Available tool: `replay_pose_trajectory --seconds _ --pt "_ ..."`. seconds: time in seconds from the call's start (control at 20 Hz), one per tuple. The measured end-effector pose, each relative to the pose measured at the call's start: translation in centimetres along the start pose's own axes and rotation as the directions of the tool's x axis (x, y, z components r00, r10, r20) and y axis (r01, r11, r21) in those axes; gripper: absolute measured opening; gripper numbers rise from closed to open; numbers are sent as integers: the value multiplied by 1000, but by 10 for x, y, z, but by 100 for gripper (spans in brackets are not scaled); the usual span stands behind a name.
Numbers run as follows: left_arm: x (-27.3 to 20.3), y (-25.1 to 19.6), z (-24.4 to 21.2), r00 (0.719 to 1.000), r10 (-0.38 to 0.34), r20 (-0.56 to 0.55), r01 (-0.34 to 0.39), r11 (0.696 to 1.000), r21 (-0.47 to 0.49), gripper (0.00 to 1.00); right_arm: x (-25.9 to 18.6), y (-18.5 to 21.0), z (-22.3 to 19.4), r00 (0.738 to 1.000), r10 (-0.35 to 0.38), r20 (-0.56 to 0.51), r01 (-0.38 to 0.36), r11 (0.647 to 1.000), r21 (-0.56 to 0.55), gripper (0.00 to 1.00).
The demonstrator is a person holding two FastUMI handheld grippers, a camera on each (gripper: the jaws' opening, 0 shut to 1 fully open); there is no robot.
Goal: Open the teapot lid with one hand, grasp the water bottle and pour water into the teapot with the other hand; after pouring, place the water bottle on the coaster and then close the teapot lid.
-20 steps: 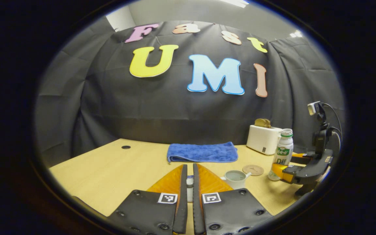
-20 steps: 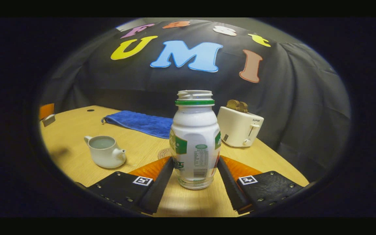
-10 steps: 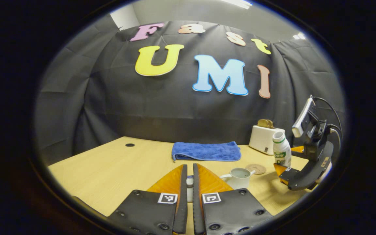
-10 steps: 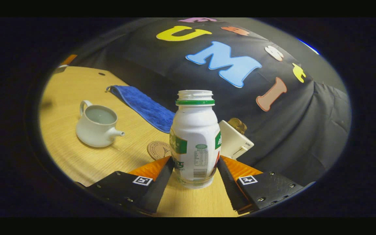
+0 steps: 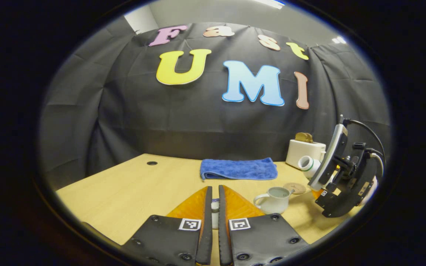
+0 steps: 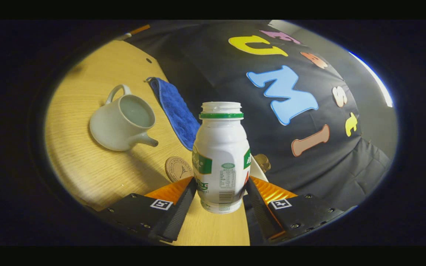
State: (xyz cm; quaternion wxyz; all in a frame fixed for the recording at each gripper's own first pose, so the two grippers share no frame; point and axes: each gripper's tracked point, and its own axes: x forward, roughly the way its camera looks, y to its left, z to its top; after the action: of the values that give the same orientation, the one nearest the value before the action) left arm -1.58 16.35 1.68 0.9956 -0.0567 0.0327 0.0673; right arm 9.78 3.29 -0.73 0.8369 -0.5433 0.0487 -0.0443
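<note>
- Right gripper [image 6: 220, 188] has its fingers clamped on both sides of the water bottle [image 6: 221, 155], cap off, mouth open.
- In the left gripper view the right gripper [image 5: 340, 173] is tipped over, the bottle's mouth [image 5: 305, 162] leaning toward the teapot [image 5: 276, 194].
- Teapot [image 6: 124, 123] sits lidless on the tabletop [image 6: 83, 173], liquid showing inside.
- Coaster [image 6: 178, 169] lies just beside it, bare.
- Left gripper [image 5: 215, 207] has fingers pressed nearly together, pinching a small pale thing [image 5: 215, 204]; cannot tell if it's the lid.
- Blue towel [image 5: 239, 169] and white toaster [image 5: 305, 149] sit at the back.
</note>
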Motion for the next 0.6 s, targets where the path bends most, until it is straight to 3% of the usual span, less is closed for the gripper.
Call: replay_pose_trajectory --seconds 0.2,0.6 --pt "-2 10 2 1000 12 5 -12 1000 -8 14 -2 -6 10 999 -38 24 41 991 -128 81" --pt "-6 35 12 998 50 28 -49 998 -28 17 5 -9 21 997 -59 54 72 951 -300 81"
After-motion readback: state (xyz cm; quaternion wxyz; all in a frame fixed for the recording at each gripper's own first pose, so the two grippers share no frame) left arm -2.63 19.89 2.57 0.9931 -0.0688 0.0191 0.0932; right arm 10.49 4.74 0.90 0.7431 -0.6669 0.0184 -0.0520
